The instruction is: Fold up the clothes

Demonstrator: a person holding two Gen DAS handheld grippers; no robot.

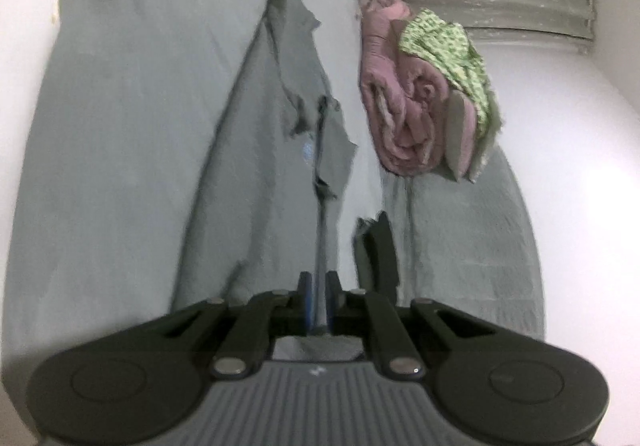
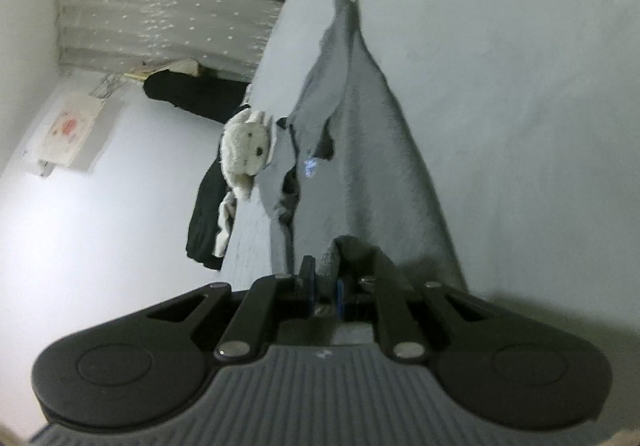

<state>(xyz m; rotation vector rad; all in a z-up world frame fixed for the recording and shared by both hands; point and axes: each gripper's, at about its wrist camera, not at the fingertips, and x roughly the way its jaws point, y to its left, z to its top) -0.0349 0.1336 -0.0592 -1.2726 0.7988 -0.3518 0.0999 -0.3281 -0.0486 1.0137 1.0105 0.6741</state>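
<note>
Grey garment [image 1: 256, 150] pinched, pink bundle [image 1: 404, 106] left view only

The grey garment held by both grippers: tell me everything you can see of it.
The grey garment looks like soft, matte cloth, lifted and stretched into a long ridge over the pale bed sheet. A small light-blue mark shows near its open, dark-edged neckline. The left gripper pinches one edge; the right gripper pinches another bunched edge. Its far end trails onto the sheet.

White plush toy [image 2: 246, 144] at bed edge; grey dotted curtain [image 2: 172, 2] behind; white wall [image 2: 80, 226].
</note>
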